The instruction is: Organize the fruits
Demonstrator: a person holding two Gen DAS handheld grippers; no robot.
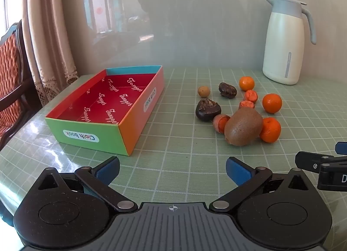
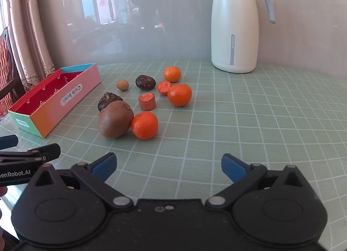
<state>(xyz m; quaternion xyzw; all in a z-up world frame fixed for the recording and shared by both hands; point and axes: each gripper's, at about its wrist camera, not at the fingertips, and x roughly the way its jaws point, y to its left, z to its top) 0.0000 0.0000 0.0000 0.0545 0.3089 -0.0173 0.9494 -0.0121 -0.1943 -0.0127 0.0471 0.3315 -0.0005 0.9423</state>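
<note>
A brown kiwi lies on the green checked tablecloth with three tangerines, carrot pieces, two dark water chestnuts and a small tan longan. An open red-lined "Cloth book" box stands to their left, with nothing in it. My left gripper is open and empty, short of the fruit. My right gripper is open and empty, also short of the fruit.
A white thermos jug with a pale blue lid stands at the back right by a glass wall. A curtain and an orange chair are at the left past the table edge.
</note>
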